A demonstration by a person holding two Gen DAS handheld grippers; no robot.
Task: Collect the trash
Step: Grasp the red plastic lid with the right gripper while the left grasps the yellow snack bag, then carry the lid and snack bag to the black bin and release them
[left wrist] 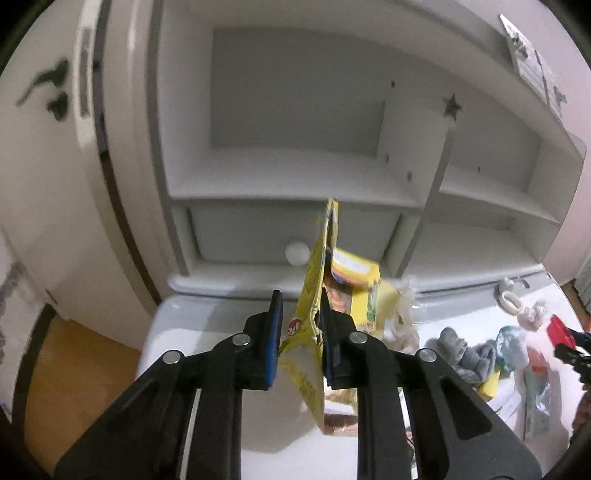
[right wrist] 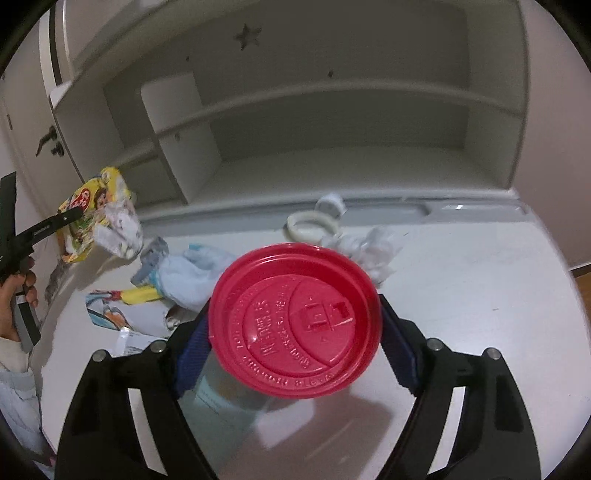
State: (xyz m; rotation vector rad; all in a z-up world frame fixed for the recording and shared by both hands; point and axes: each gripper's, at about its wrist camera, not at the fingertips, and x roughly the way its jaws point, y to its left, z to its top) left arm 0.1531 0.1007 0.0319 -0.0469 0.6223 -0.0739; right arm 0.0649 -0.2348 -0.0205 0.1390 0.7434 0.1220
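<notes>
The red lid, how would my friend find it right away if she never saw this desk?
Start at the white desk under the empty shelves. The right gripper hangs over the desk near its front edge, holding a cup between its blue fingers. The red lid caps that cup: a big round disc with raised lettering, the only bright red thing among the pale scraps.

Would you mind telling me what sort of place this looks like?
Probably a child's bedroom or study: a white desk with a built-in shelf hutch bearing a star cutout, littered with socks and a cartoon snack bag.
</notes>
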